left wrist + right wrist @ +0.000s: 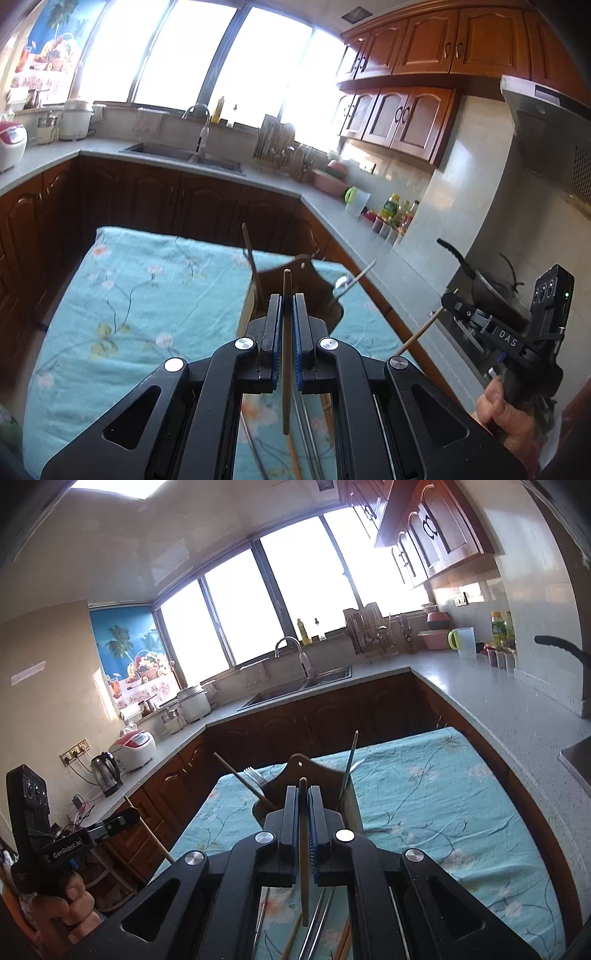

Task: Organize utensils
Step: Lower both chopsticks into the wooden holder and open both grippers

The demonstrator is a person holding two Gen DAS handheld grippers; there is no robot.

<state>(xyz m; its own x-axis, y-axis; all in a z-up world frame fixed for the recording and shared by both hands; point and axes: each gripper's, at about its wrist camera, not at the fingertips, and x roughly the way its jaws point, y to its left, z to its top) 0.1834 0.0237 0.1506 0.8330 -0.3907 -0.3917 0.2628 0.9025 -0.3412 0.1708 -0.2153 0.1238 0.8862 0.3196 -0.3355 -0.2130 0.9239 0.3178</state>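
My left gripper (287, 299) is shut on a wooden chopstick (286, 369) that runs lengthwise between its blue pads. Just beyond it a brown wooden utensil holder (317, 284) stands on the table and holds a wooden stick (249, 251) and a metal spoon (341, 282). My right gripper (303, 790) is shut on a second wooden chopstick (303, 849), short of the same holder (321, 771), where a fork (255, 775) and a metal stick (349, 764) lean. Each gripper also shows in the other's view: right gripper (454, 299), left gripper (125, 818). More loose utensils (317, 923) lie under the grippers.
The table wears a teal floral cloth (147, 295). A grey countertop (498, 709) wraps around it, with a sink (306, 686), a kettle (107, 773) and a rice cooker (133, 747). A pan (487, 288) sits on the stove close to the right gripper.
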